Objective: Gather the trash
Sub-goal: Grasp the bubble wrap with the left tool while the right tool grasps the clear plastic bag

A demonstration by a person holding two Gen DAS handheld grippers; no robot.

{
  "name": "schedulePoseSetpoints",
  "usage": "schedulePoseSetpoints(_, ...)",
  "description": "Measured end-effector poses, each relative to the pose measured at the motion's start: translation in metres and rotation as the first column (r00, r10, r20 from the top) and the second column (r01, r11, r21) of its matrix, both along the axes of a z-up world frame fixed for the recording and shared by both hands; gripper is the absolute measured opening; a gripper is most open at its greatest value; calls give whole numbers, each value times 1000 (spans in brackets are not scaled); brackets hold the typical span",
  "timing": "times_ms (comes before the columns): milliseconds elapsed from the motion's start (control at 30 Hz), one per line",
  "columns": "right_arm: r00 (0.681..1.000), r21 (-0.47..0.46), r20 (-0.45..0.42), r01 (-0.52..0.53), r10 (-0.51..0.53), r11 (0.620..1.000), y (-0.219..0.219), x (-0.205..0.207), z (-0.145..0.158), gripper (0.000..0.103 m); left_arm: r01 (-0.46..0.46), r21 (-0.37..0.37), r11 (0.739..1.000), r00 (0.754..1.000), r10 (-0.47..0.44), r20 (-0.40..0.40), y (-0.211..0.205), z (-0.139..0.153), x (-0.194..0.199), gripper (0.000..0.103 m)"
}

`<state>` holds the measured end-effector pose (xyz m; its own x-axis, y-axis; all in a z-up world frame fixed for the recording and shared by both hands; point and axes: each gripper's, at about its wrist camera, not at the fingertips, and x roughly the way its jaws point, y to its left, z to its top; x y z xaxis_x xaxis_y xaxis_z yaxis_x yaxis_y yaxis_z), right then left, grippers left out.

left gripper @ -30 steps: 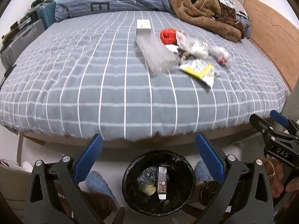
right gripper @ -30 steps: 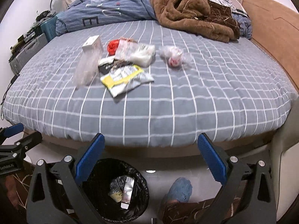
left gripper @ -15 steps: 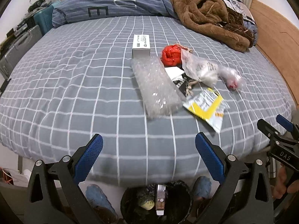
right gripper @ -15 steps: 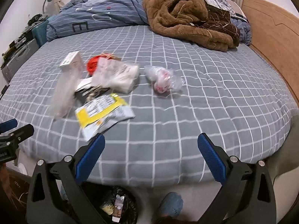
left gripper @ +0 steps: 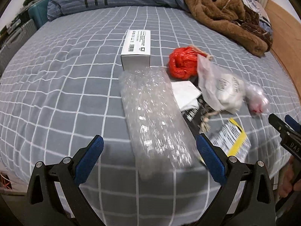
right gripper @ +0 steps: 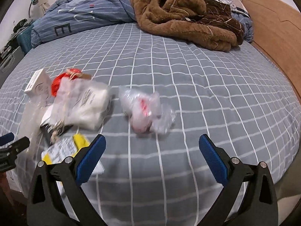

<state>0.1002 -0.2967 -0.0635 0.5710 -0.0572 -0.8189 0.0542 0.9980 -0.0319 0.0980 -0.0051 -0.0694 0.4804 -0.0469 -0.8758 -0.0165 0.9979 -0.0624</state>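
Observation:
Trash lies in a loose pile on the grey checked bed point(left gripper: 56, 86). A clear bubble-wrap roll point(left gripper: 154, 120) reaches toward my left gripper point(left gripper: 149, 148), which hangs open just short of its near end. Behind the roll are a white box point(left gripper: 136, 49), a red crumpled bag point(left gripper: 182, 64), a clear bag of white stuff point(left gripper: 223, 92) and a yellow-and-white packet point(left gripper: 231, 139). In the right wrist view a crumpled clear wrapper with red print point(right gripper: 144, 111) sits just beyond my open right gripper point(right gripper: 152, 148).
A brown fleece blanket point(right gripper: 186, 13) and a blue striped duvet point(right gripper: 90, 17) are heaped at the head of the bed. A wooden headboard point(right gripper: 278, 37) runs along the right. Suitcases point(left gripper: 17, 35) stand at the left edge.
Both grippers have risen from the black bin on the floor and moved forward over the bed. The bin has dropped out of view and the trash pile is much closer.

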Motion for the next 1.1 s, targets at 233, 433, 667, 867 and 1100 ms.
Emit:
schedulePoseSetpoints(233, 1000, 27, -10, 3, -3, 1000, -1, 34, -13, 87, 3, 6, 1000, 1000, -3, -18, 0, -13, 21, 93)
schedulePoseSetpoints(433, 999, 22, -33, -5, 6, 1000, 3, 47, -24, 67, -2, 8, 1000, 999, 2, -45, -2, -17, 29, 65)
schedulePoseSetpoints(667, 997, 54, -72, 4, 0, 999, -2, 48, -32, 36, 30, 13, 999, 997, -29, -77, -6, -23, 26, 41)
schedulePoseSetpoints(867, 998, 55, -57, 13, -10, 998, -2, 38, -24, 34, 33, 12, 999, 997, -32, -67, -5, -16, 19, 30)
schedulePoseSetpoints(1100, 999, 59, -27, 32, -30, 998, -5, 23, -6, 34, 32, 7, 999, 999, -32, -37, -5, -5, 2, 29)
